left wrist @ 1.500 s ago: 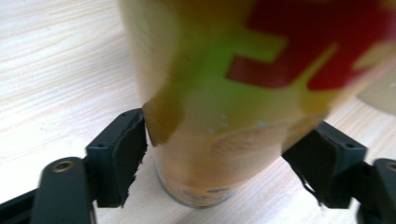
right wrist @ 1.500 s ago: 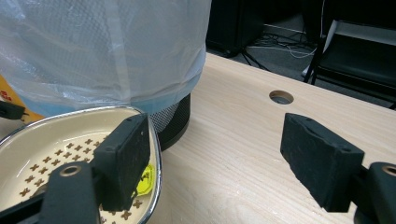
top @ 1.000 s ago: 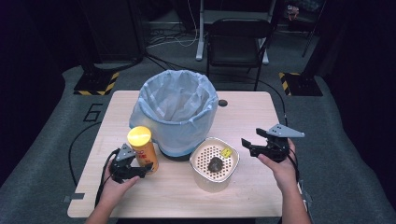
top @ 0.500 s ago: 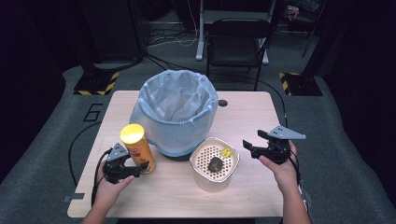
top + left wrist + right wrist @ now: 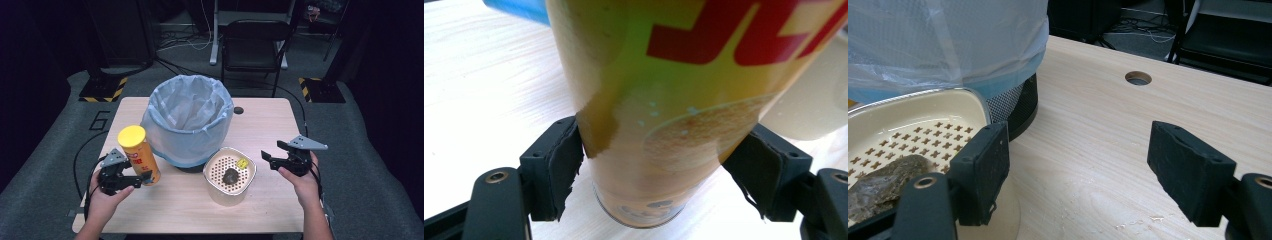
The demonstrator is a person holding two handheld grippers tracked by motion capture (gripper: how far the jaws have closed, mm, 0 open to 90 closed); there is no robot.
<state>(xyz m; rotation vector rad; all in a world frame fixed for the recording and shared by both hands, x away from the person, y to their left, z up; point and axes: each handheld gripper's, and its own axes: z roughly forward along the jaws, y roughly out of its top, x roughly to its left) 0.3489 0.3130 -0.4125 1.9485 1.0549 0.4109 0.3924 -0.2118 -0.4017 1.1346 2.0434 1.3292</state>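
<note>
Overhead light falls bright on the pale surface (image 5: 280, 120) while the floor beyond stays dark; the can (image 5: 664, 100) looms close, blurred and soft, its upper side washed with greenish glare

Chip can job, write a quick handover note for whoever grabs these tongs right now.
Left tongs: jaws against both sides of the chip can, low on its body; can upright, tilted slightly, beside the lined bin.
Right tongs: open, holding nothing, beside the cream strainer bowl.
Bowl holds a dark lump and a small yellow piece.
Done: can gripped.
Left: probably drop the can into the bin, then deal with the bowl's scraps.
</note>
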